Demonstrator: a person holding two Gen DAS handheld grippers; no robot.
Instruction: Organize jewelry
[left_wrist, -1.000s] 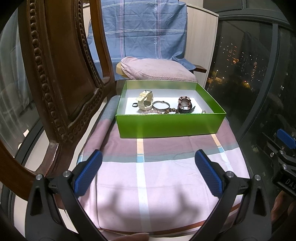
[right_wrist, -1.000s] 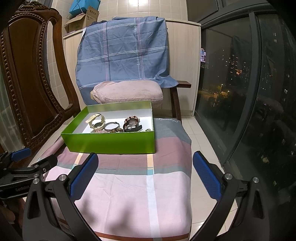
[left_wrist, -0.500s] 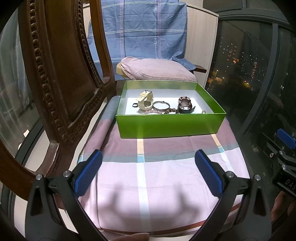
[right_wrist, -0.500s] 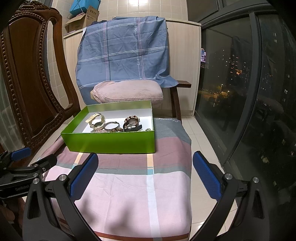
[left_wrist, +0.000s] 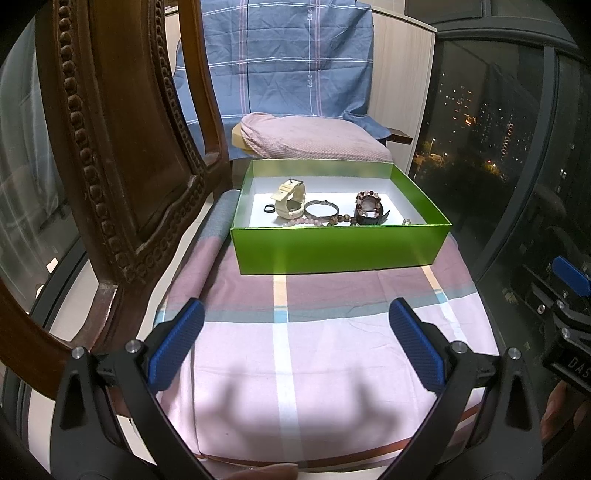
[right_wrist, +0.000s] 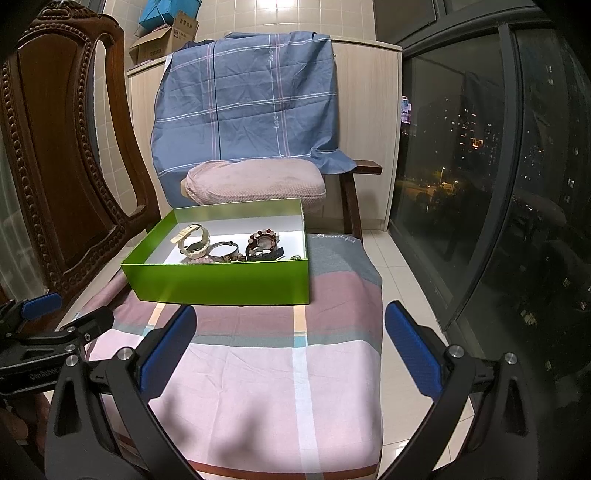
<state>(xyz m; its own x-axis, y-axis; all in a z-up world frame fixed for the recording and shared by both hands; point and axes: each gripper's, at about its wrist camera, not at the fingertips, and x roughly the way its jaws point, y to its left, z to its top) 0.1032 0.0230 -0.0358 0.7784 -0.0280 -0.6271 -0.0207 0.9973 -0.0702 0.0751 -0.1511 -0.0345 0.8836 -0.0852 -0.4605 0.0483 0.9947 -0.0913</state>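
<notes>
A green box (left_wrist: 340, 247) (right_wrist: 221, 284) sits at the far end of a checked cloth. Inside lie a cream watch (left_wrist: 290, 201) (right_wrist: 194, 242), a thin metal bangle (left_wrist: 321, 208) (right_wrist: 221, 249), a dark beaded bracelet on a black watch (left_wrist: 369, 210) (right_wrist: 264, 245), a pink bead string (left_wrist: 306, 221) and a small black ring (left_wrist: 269, 209). My left gripper (left_wrist: 295, 336) is open above the near part of the cloth, well short of the box. My right gripper (right_wrist: 290, 339) is open too, nothing between its fingers.
A carved wooden chair back (left_wrist: 110, 147) (right_wrist: 62, 166) rises close on the left. Behind the box is a pink cushion (left_wrist: 314, 142) and a blue plaid cloth (right_wrist: 247, 96) over a chair. Dark window glass (right_wrist: 498, 184) runs along the right, tiled floor beside it.
</notes>
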